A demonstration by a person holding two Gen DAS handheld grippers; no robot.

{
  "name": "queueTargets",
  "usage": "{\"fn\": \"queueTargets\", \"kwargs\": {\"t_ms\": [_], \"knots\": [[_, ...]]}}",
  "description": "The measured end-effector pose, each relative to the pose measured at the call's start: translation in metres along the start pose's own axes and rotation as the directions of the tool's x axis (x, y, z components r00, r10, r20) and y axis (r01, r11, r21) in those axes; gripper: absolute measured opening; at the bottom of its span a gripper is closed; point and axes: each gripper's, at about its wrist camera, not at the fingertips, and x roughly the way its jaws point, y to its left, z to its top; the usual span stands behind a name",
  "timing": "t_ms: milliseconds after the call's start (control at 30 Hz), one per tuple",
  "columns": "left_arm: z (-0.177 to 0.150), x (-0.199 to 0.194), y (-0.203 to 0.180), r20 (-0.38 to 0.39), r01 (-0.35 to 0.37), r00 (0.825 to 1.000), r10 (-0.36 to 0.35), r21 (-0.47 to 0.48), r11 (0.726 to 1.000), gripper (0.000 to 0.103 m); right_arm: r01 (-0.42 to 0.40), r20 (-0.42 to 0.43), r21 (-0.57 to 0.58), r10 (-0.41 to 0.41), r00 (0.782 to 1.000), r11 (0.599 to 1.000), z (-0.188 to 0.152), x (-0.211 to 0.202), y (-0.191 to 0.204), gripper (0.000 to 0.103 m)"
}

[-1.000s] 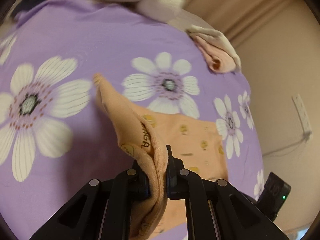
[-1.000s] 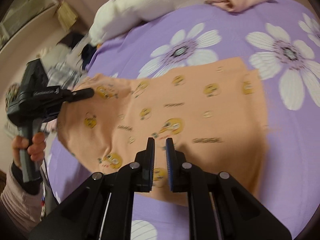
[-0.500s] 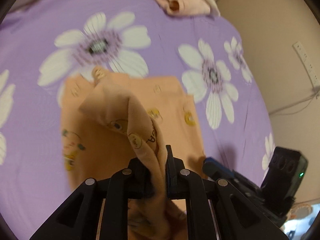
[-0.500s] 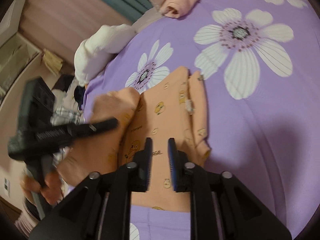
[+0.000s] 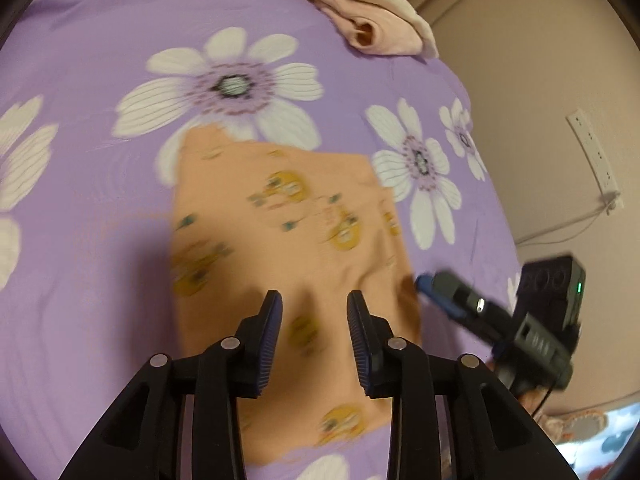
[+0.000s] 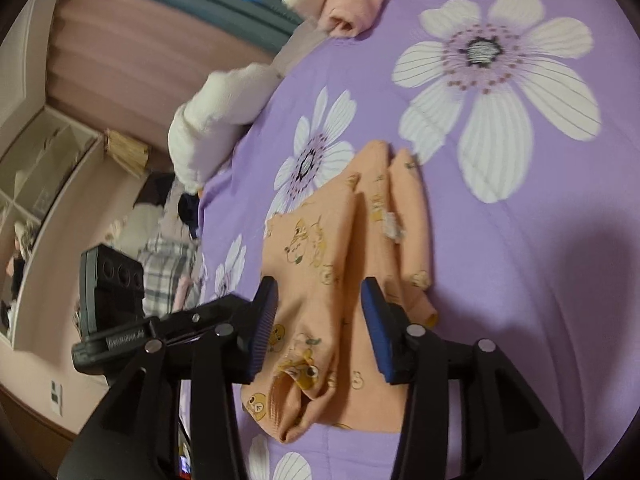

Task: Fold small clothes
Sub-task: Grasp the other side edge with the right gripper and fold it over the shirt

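Observation:
An orange garment with yellow cartoon prints (image 5: 280, 220) lies folded on the purple flowered bedsheet (image 5: 100, 60). My left gripper (image 5: 313, 308) hovers over its near part. Its jaws are opening, and the cloth lies below them without being pressed. In the right wrist view the same garment (image 6: 340, 260) shows as a long folded strip with a rumpled near end. My right gripper (image 6: 319, 300) stands over that end with its jaws opening and nothing pinched. The right gripper's black body (image 5: 536, 332) reaches the garment's right edge. The left gripper's body (image 6: 112, 320) shows at the left.
A folded pink garment on cream cloth (image 5: 372, 28) lies at the bed's far edge. A white bundle (image 6: 216, 120) sits at the bed's corner. Plaid clothes (image 6: 168, 276) lie beyond the bed. A wall socket strip with a cable (image 5: 596, 160) is on the right wall.
The left gripper carried the lifted orange flap over the garment and let it go, so it now lies flat. Both grippers' jaws went from shut to apart. The right gripper rolled.

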Motion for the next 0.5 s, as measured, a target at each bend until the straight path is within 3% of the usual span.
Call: {"fn": "queueTargets", "kwargs": {"t_ms": [367, 400, 467, 500], "knots": [[-0.042, -0.011, 0.049, 0.017, 0.017, 1.000, -0.015, -0.087, 0.996, 0.030, 0.161, -0.134, -0.145, -0.180, 0.974, 0.976, 0.021, 0.079, 0.017, 0.047], [-0.043, -0.010, 0.051, 0.013, 0.016, 1.000, -0.015, -0.089, 0.996, 0.030, 0.176, -0.129, -0.169, -0.198, 0.972, 0.970, 0.022, 0.086, 0.020, 0.044], [-0.044, -0.007, 0.053, 0.005, 0.015, 1.000, -0.015, -0.090, 0.996, 0.030, 0.204, -0.103, -0.221, -0.231, 0.968, 0.954, 0.026, 0.091, 0.025, 0.020], [-0.044, -0.006, 0.053, 0.003, 0.016, 1.000, -0.016, -0.089, 0.996, 0.030, 0.212, -0.100, -0.234, -0.240, 0.966, 0.949, 0.027, 0.093, 0.026, 0.016]]}}
